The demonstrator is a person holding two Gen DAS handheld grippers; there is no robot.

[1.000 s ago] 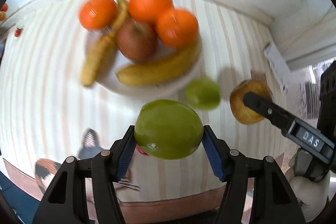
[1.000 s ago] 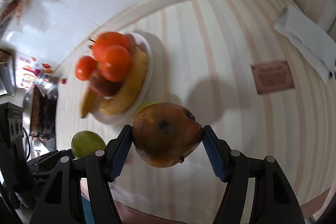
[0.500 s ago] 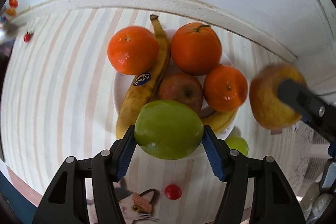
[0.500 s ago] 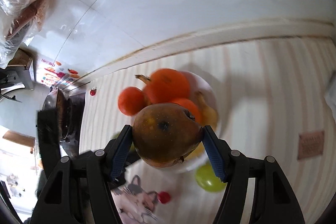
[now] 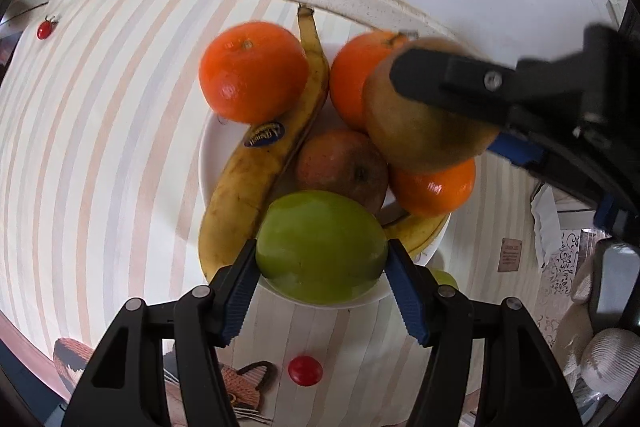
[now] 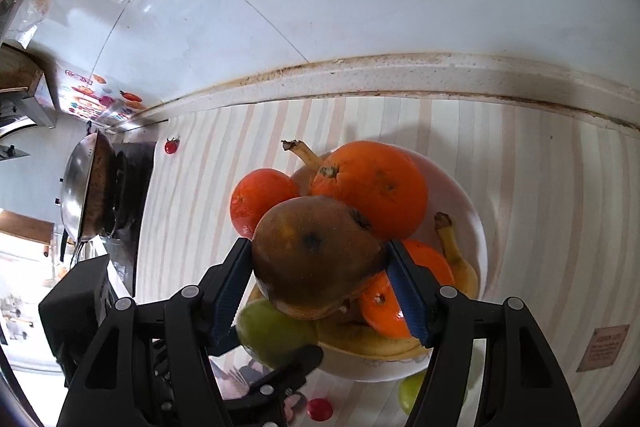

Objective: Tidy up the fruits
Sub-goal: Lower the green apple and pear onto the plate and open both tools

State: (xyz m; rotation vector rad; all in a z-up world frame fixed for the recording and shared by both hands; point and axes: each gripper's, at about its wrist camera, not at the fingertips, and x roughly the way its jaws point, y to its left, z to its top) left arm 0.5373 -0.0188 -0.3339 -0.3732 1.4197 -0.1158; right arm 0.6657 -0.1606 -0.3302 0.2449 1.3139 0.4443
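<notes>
Two fruits held over the bowl point(image 5: 208, 163).
Left gripper point(image 5: 320, 275) clamped on green apple point(image 5: 320, 259) above the near rim; right gripper point(image 6: 320, 279) clamped on brown pear point(image 6: 312, 259) over oranges point(image 6: 372, 183) and bananas point(image 5: 256, 183).

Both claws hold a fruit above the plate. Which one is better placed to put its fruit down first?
Probably left: its claw holds the green apple over the plate's near rim; the brown pear hangs above stacked oranges.
</notes>
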